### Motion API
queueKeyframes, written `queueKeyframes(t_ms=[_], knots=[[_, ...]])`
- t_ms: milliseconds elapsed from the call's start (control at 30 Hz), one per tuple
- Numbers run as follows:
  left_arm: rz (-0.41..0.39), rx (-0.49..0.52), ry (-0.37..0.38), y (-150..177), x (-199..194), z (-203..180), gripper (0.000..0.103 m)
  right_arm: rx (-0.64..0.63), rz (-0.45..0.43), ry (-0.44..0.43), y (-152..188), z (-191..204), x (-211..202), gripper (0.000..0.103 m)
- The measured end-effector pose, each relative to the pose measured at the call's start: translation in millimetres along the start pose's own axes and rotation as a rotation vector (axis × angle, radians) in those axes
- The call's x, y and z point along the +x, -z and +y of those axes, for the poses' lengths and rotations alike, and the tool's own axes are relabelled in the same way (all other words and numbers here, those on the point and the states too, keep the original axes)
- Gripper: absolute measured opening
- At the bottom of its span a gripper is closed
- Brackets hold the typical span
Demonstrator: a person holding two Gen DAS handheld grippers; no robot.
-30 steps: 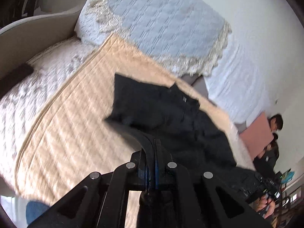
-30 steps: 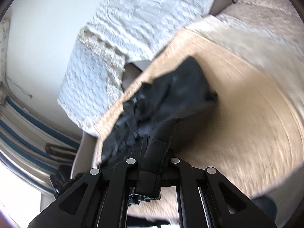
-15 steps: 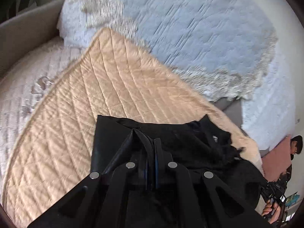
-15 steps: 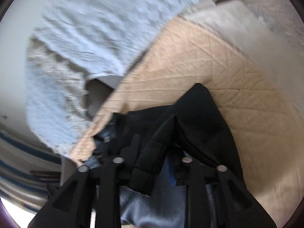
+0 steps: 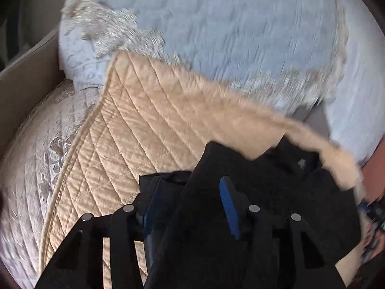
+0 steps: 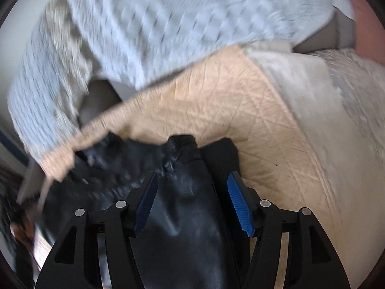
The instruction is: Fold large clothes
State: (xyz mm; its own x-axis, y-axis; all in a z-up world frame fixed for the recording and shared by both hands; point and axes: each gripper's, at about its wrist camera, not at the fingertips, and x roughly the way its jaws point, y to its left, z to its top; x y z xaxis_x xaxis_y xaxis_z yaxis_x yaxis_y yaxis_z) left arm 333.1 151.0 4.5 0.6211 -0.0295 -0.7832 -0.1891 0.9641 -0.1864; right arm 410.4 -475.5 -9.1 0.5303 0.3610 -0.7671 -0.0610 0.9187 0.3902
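Observation:
A black garment (image 5: 276, 192) lies bunched on a tan quilted cover (image 5: 156, 130). My left gripper (image 5: 190, 183) is open, its blue pads spread, with black cloth lying loose between the fingers. In the right wrist view the same garment (image 6: 182, 192) drapes between the fingers of my right gripper (image 6: 192, 175), which is also open with blue pads apart. A bunched fold (image 6: 180, 149) of the garment sits just past the right fingertips. Both views are blurred by motion.
Pale blue quilted cushions (image 5: 228, 36) with lace trim stand behind the tan cover (image 6: 240, 101). A white embroidered cover (image 5: 28, 156) lies to the left. A grey sofa arm (image 5: 26, 77) is at far left. A person's hand (image 5: 373, 216) shows at the right edge.
Both grippers have opened and let go of the black garment. Both have moved lower and closer to the tan cover, and the garment now lies bunched under them.

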Motion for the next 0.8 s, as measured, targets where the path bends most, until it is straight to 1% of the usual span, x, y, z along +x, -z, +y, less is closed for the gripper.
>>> queueKeyframes(t_ms=[33,67,100,167,233,267,300,333,367,400,433,500,567,633,667,733,800], knots=[[0.021,0.036,-0.015,-1.4,11.0,-6.4,0.051,-0.032,0.027,0.013,-1.9,3.7,8.1,0.061],[0.039,0.055,-0.013,-3.2,19.5,-11.2,0.051,-0.067,0.053,0.029,-4.4,7.3,15.7,0.061],[0.059,0.067,-0.013,-5.2,29.2,-15.1,0.051,-0.098,0.069,0.047,-6.4,10.1,23.1,0.061],[0.101,0.062,-0.015,-8.1,44.6,-18.7,0.051,-0.132,0.107,0.056,-9.7,12.5,35.9,0.061],[0.114,0.076,-0.011,-9.6,54.6,-23.3,0.051,-0.153,0.153,0.083,-9.9,13.5,46.5,0.061],[0.116,0.089,-0.024,-8.7,57.3,-26.4,0.049,-0.162,0.162,0.088,-9.8,14.3,48.1,0.059],[0.116,0.104,-0.035,-6.7,59.0,-30.2,0.034,-0.175,0.146,0.083,-8.9,17.4,43.6,0.049],[0.112,0.131,-0.045,-4.3,58.7,-34.7,0.026,-0.180,0.127,0.087,-8.9,19.1,39.4,0.017],[0.090,0.161,-0.070,-1.9,55.2,-39.3,0.012,-0.188,0.094,0.089,-8.5,22.3,30.7,0.013],[0.050,0.188,-0.071,1.2,45.8,-44.0,0.007,-0.197,0.052,0.074,-7.4,26.3,19.9,0.012],[0.004,0.199,-0.054,4.1,33.2,-47.2,0.005,-0.209,0.009,0.051,-5.5,31.8,7.5,0.011],[-0.093,0.201,-0.010,9.5,3.6,-50.9,0.004,-0.233,-0.060,0.019,-0.8,40.1,-16.3,0.011],[-0.185,0.180,0.016,12.9,-28.2,-51.4,0.003,-0.250,-0.118,-0.009,-0.4,45.6,-34.0,0.009],[-0.262,0.163,0.036,9.2,-52.7,-53.9,0.003,-0.234,-0.179,-0.019,-10.7,48.7,-44.3,0.009],[-0.297,0.162,0.025,3.7,-59.6,-56.8,0.003,-0.220,-0.202,-0.022,-16.6,49.5,-45.4,0.009],[-0.336,0.155,-0.010,-9.3,-62.9,-58.8,0.003,-0.177,-0.250,-0.020,-29.8,45.4,-43.9,0.009],[-0.337,0.137,-0.048,-17.8,-44.8,-56.2,0.004,-0.139,-0.241,0.018,-37.6,36.9,-24.3,0.009]])
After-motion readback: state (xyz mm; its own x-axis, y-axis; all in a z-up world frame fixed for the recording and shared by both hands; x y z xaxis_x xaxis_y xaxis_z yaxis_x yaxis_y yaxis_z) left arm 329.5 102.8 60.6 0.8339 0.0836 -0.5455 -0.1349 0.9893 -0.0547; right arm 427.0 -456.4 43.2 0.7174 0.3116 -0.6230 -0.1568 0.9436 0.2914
